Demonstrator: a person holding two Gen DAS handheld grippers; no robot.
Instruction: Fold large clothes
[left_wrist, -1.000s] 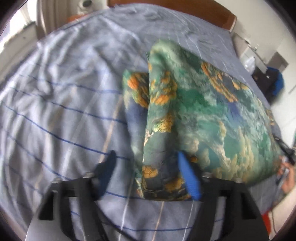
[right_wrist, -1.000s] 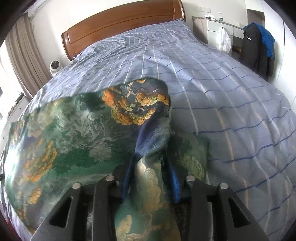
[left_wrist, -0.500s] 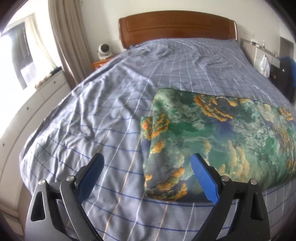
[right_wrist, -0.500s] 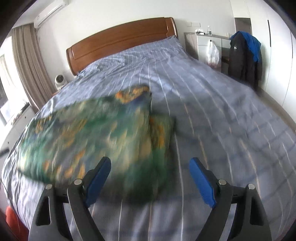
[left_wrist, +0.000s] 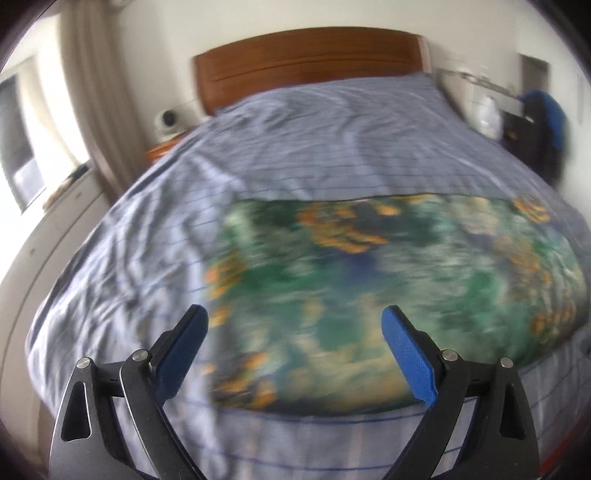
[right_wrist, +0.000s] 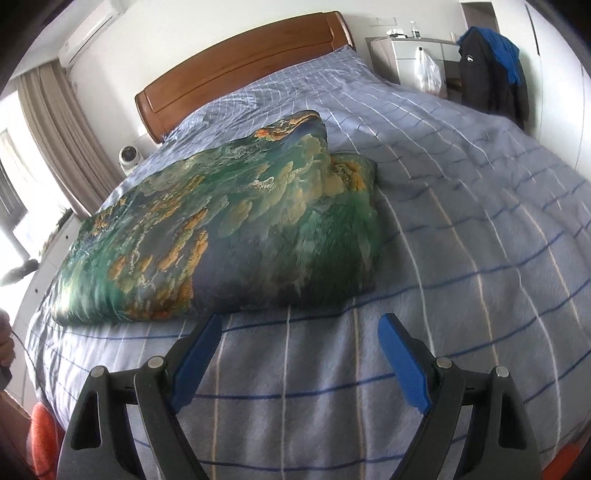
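While both grippers hung with jaws apart and nothing between them, having just been opening, the folded green-and-orange garment (right_wrist: 229, 225) lay on the bed (right_wrist: 461, 221), nearer the foot than the headboard (right_wrist: 240, 70). The left gripper (left_wrist: 295, 343) hovered over the garment's near edge; the right gripper (right_wrist: 299, 350) sat short of it, over bare bedcover. The garment's puffy top layer looked likely to slide or spring open if a jaw snagged it. No container was visible.
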